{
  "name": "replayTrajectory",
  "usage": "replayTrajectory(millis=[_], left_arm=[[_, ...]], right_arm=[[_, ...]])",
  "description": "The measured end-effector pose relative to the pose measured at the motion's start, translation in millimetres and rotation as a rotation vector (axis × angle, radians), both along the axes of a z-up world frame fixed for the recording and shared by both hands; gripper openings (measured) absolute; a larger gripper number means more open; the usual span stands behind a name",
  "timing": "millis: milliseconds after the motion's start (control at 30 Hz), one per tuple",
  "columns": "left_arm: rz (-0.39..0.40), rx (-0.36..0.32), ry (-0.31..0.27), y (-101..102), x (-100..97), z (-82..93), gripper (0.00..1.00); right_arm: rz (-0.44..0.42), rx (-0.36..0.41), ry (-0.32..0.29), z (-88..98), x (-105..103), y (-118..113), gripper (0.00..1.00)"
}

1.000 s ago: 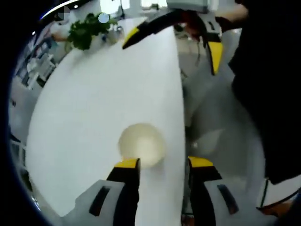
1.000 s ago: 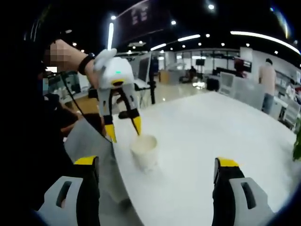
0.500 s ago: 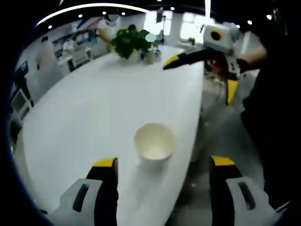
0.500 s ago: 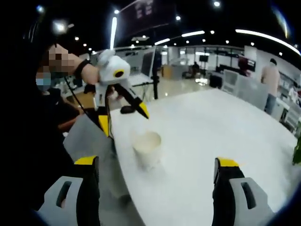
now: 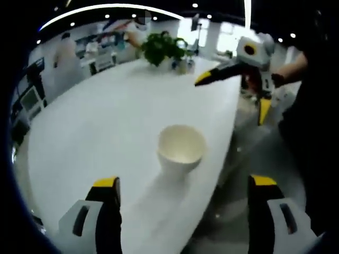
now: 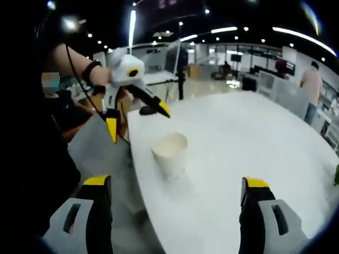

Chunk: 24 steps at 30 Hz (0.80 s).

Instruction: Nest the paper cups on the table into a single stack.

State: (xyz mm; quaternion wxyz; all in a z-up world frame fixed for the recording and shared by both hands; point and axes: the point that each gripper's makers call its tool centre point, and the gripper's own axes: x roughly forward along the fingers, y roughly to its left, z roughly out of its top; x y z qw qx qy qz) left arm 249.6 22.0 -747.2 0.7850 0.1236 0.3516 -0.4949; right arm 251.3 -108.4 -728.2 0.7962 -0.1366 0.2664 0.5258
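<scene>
White paper cup (image 5: 181,150) upright near table (image 5: 95,132) edge, plant (image 5: 165,46) beyond; both grippers' fingers wide, empty.

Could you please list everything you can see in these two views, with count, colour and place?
paper cup: one stack or single cup, white, upright near the table's edge, touched by neither gripper; how many are nested, I cannot tell.
table: one, white, long, with a curved edge.
potted plant: one, green, at the far end of the table.
people: a few, standing in the background.
ceiling lights: several, bright, overhead.
right gripper: one, white with yellow tips, jaws wide apart, low over the table, holding nothing.
left gripper: one, same colours, jaws wide apart, raised near the cup, holding nothing.
</scene>
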Motion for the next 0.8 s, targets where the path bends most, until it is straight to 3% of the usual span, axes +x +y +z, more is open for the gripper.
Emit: replayTrajectory(millis=[267,400,600,700,800], left_arm=[[-0.002,-0.018,-0.035,1,10.7,-10.9,0.99],[-0.027,-0.036,-0.060,1,16.2,-14.3,0.99],[-0.066,-0.077,-0.122,0,22.1,-26.0,0.99],[-0.090,-0.083,-0.078,-5,16.7,-41.8,0.94],[-0.115,-0.076,-0.128,-9,19.5,-45.3,0.88]], right_arm=[[0.073,-0.019,-0.004,-25.8,6,23,0.98],[0.105,-0.029,0.021,-50.5,9,31,0.95],[0.117,0.011,0.060,-70.7,12,41,0.86],[0.151,-0.018,0.045,-84.5,11,42,0.84],[0.161,-0.003,0.046,-92.1,13,43,0.80]])
